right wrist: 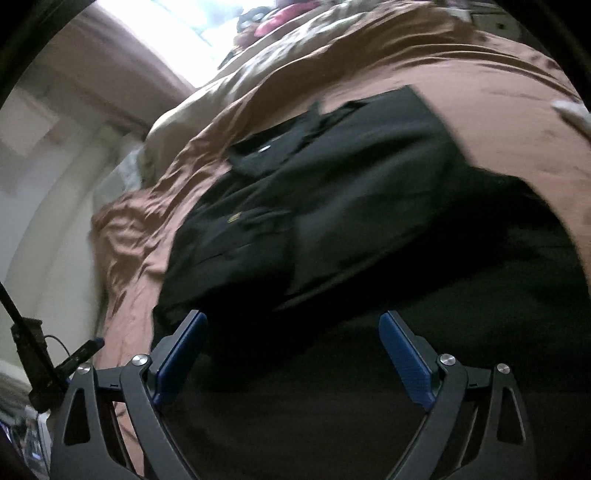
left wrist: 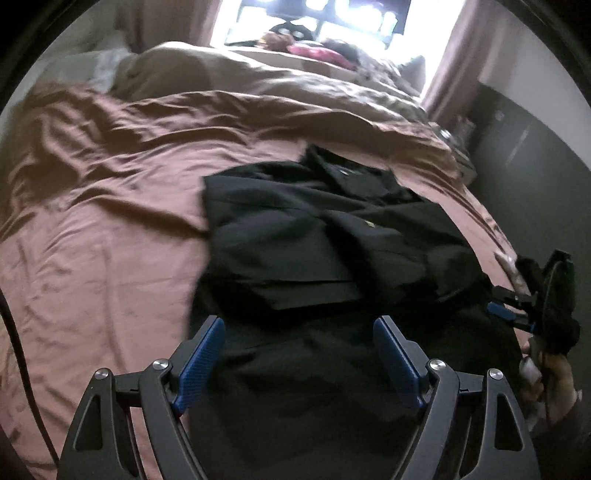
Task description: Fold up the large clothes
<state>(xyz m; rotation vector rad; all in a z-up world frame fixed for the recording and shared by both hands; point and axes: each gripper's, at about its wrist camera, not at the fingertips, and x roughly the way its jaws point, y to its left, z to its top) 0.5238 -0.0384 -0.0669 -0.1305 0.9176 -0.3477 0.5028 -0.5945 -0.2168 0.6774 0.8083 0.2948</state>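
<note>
The left claw (left wrist: 299,360) stood wide open with nothing between its blue pads (left wrist: 201,360), hovering over the near part of a black shirt (left wrist: 332,236). The right claw (right wrist: 293,362) was just as wide and empty above the same shirt, which lay partly folded on the brown bedsheet (left wrist: 103,221).

Bedroom: bed with rumpled brown sheet (left wrist: 110,192), bright window (left wrist: 317,22) behind it, pinkish curtains (left wrist: 450,66), pale wall (right wrist: 48,192).
</note>
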